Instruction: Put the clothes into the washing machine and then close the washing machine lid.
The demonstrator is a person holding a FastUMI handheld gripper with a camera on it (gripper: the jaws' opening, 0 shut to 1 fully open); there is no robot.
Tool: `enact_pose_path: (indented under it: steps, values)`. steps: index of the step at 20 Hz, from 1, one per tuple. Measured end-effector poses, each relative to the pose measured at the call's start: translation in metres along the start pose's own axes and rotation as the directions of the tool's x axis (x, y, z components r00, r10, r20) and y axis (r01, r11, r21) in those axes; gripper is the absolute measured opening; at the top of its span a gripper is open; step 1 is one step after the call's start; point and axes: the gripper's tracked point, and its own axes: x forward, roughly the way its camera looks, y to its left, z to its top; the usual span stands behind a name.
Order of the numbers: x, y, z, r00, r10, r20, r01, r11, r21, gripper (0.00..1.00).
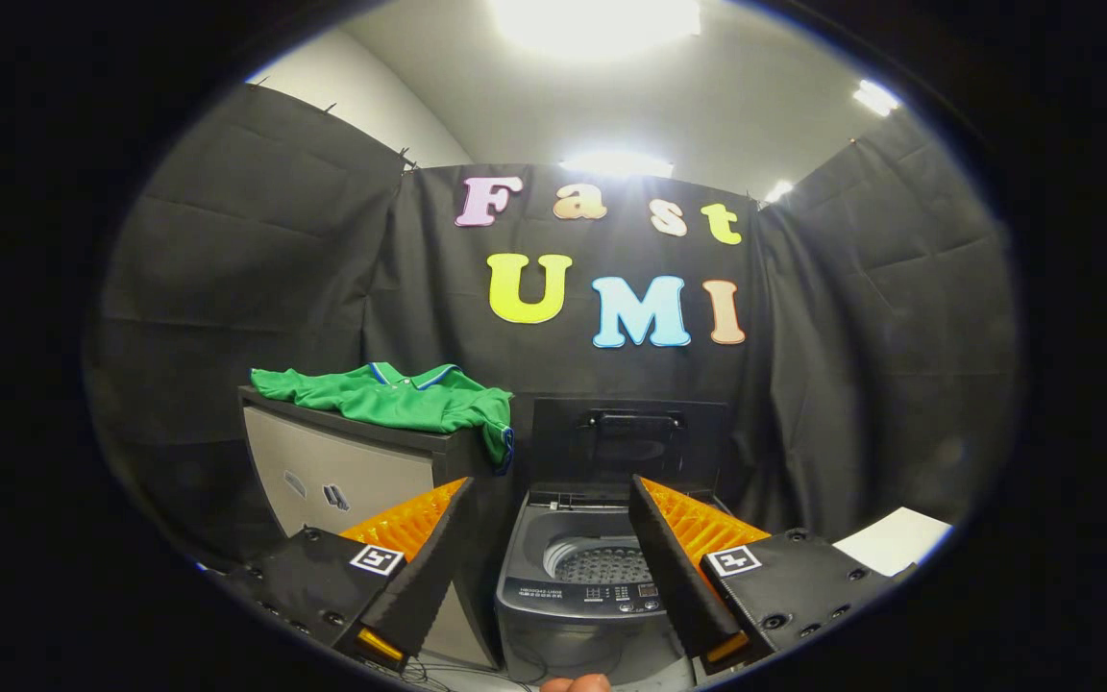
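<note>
Gripper (549, 500) fingers spread, holding nothing. Shirt (390, 396) on cabinet (342, 461) left of washer (592, 586), lid (630, 442) up. Risk: sleeve snags the cabinet edge or drapes over the washer rim.

A recording booth: black cloth walls (256, 250) around a washing machine (592, 586).

A green polo shirt (390, 396) with a blue-trimmed collar is lying crumpled at centre left, one sleeve hanging over its support's edge. At lower centre the grey washing machine (584, 586) is standing with its dark lid (632, 440) raised upright, exposing the perforated drum (602, 562).
</note>
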Motion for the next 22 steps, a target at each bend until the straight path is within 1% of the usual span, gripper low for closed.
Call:
enact_pose_path:
  steps: [22]
  values:
    - [0.003, -0.0007, -0.0056, 1.0, 0.003, -0.031, -0.004, 1.0, -0.005, 0.98]
